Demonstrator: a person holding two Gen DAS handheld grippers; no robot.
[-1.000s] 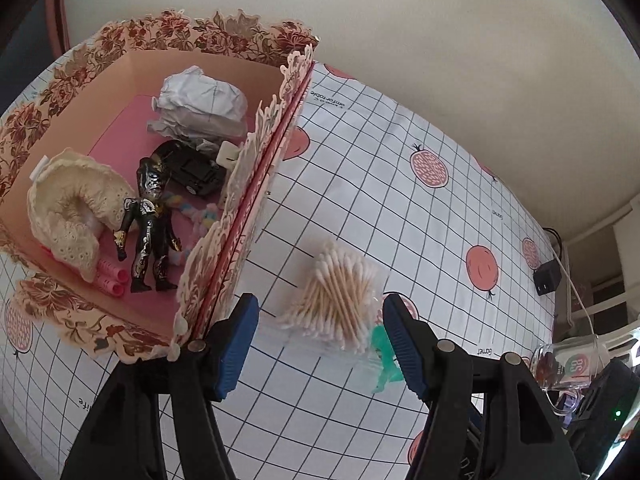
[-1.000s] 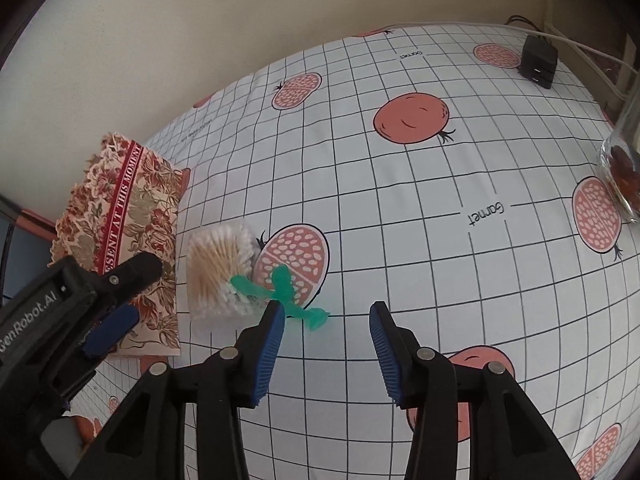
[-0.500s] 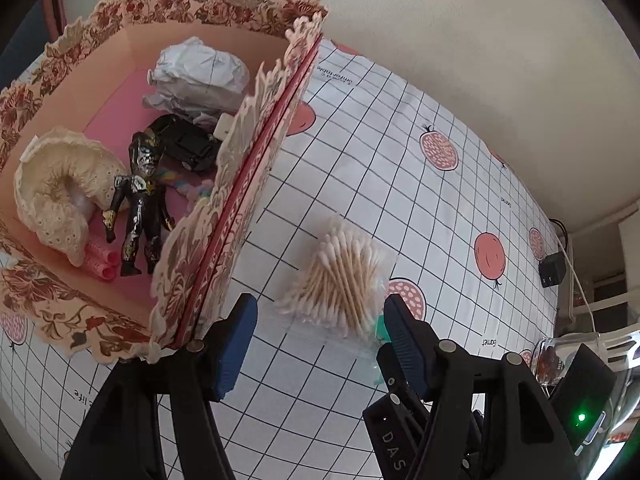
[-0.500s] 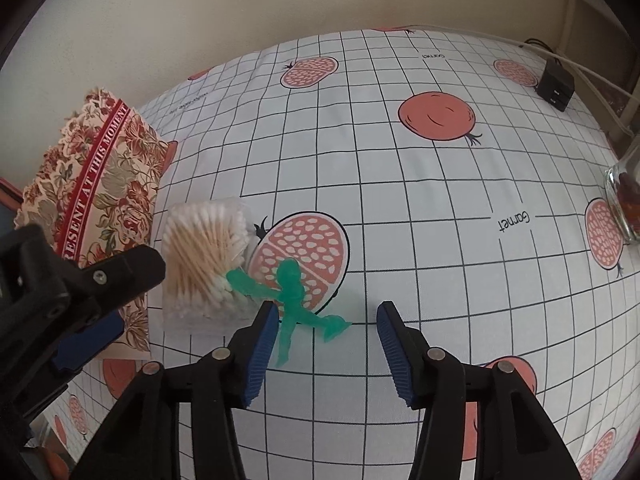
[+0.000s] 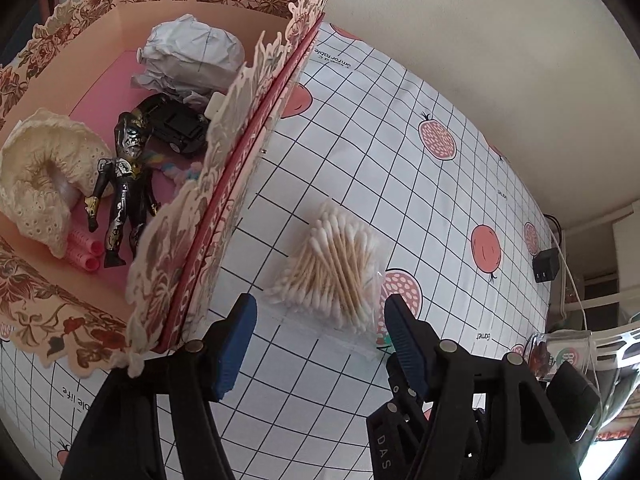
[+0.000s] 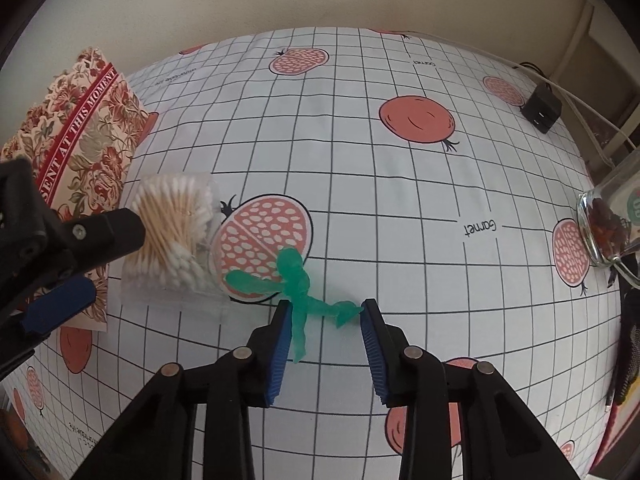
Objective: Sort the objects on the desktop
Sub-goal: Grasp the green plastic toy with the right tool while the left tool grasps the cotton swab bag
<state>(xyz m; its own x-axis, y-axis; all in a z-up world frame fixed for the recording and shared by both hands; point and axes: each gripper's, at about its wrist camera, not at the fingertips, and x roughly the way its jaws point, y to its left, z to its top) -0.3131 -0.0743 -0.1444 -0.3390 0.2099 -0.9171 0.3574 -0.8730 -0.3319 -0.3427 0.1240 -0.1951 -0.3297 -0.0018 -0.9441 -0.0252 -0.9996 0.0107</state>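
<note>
Green figure (image 6: 298,284) now between closing right jaws, untouched earlier.

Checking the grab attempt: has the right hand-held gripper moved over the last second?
Yes. The right hand-held gripper came toward the green figure, which now lies between its closing jaws.

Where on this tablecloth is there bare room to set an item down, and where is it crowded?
Free: the tablecloth between the cotton swab pack, the black adapter and the glass jar. Crowded: the strip beside the floral box, where the swabs, the green figure and both hand-held grippers meet.
</note>
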